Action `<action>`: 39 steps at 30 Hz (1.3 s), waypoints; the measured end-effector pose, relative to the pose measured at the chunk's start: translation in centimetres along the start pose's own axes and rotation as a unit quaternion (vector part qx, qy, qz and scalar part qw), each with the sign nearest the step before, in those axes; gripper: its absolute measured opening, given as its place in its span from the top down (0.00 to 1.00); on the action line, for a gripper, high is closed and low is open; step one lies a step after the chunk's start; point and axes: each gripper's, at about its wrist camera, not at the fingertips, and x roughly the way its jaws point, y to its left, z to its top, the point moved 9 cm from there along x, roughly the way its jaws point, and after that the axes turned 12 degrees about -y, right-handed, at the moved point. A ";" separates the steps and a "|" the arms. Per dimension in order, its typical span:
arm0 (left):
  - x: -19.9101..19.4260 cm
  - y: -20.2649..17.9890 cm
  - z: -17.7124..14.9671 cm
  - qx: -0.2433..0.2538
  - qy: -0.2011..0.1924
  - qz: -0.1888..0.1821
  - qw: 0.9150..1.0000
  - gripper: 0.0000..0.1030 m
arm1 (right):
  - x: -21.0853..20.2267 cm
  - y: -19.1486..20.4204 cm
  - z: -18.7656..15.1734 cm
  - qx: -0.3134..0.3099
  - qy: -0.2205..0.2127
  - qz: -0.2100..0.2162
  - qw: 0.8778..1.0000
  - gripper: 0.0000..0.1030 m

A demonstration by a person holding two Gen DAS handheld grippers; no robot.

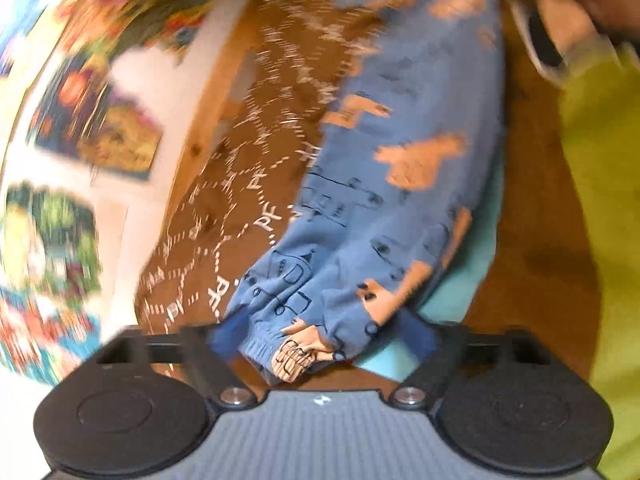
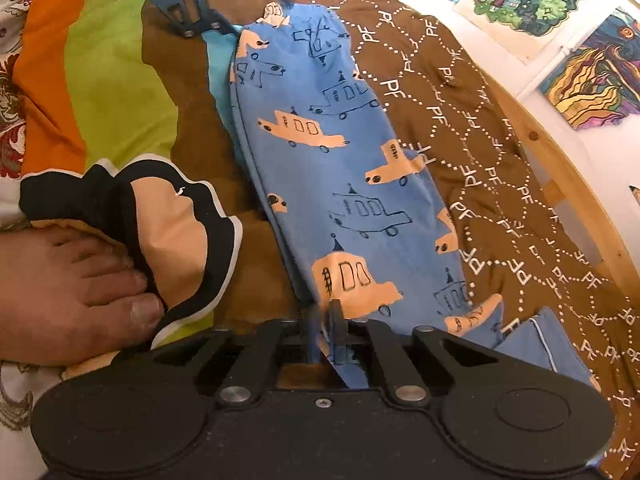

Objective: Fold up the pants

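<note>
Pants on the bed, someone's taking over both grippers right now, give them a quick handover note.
Left gripper: open, cuff end of the blue car-print pants between its fingers, not pinched.
Right gripper: jaws narrow, waist-end fabric between them; grip unclear.
Pants lie lengthwise on the brown bedspread, apparently already folded leg over leg.
Left: fold cuff end to waist end, then smooth flat.
Mind the foot beside the right gripper.

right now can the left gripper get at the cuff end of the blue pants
Probably yes. The left gripper stands open with the ribbed cuff of the blue pants lying right between its fingers, nothing covering it. The right gripper is at the far end, clear of it.
</note>
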 end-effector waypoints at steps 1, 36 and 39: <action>-0.4 0.3 0.6 -0.034 0.000 -0.006 0.999 0.07 | -0.5 -0.2 0.0 0.009 0.000 -0.003 1.000 0.78; 8.8 -6.5 23.7 -0.576 -0.107 -0.241 0.774 0.77 | -4.3 -20.6 -5.2 0.295 0.054 -0.107 0.948 0.44; 9.2 -6.8 23.7 -0.578 -0.096 -0.245 0.773 0.89 | -0.5 -20.7 -4.7 0.304 0.058 -0.103 0.945 0.49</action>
